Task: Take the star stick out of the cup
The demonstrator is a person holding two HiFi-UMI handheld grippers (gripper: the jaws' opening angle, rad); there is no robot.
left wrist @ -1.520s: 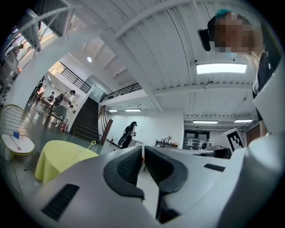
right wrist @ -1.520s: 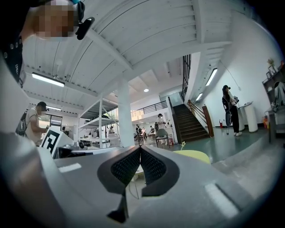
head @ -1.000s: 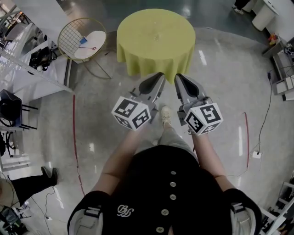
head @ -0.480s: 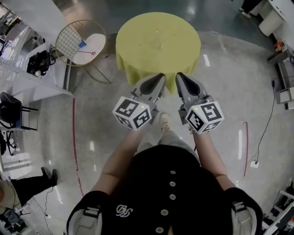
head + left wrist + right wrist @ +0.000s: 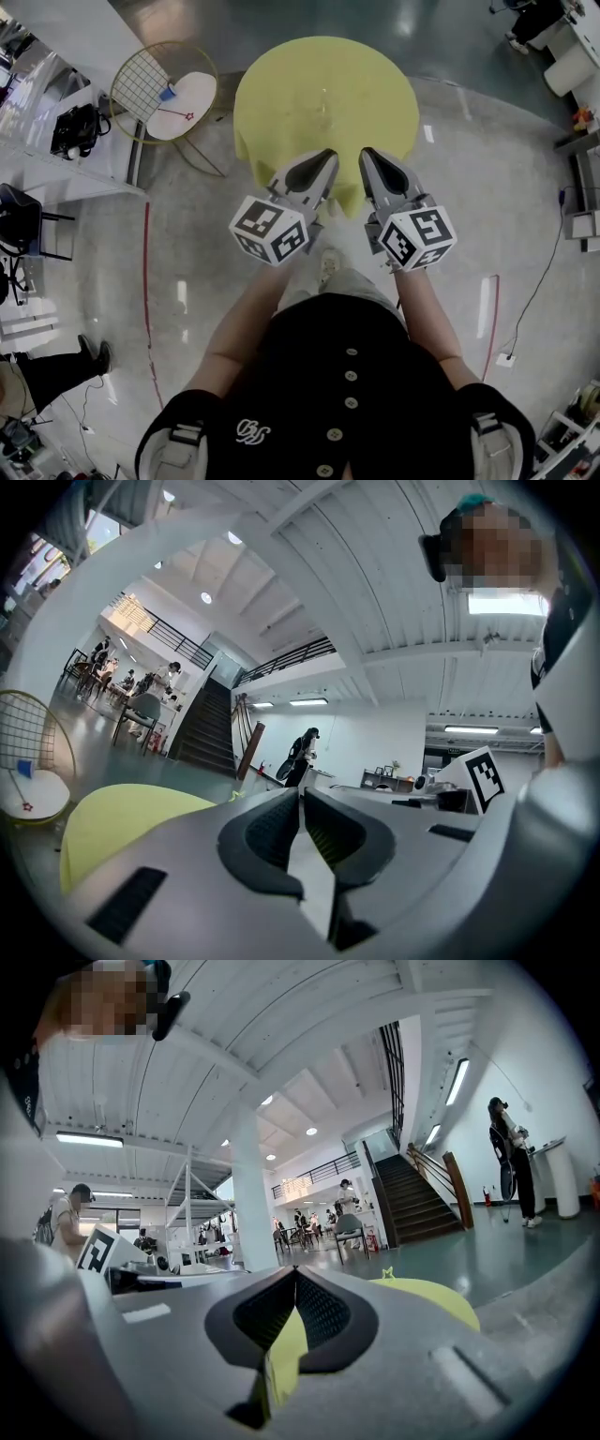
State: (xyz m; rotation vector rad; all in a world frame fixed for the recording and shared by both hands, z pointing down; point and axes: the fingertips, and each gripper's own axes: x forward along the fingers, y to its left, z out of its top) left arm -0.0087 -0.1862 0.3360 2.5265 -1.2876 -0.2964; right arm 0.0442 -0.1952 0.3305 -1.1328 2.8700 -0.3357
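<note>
There, the left gripper [image 5: 327, 154] and right gripper [image 5: 367, 153] hung by the table's [image 5: 281, 84] near edge, fingers clenched on nothing.

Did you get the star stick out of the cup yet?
Not yet. Nothing looks done: the star stick stands on the yellow table ahead. The left tongs and right tongs are shut, empty. Left to do: reach the table, grab the stick, lift it out.
</note>
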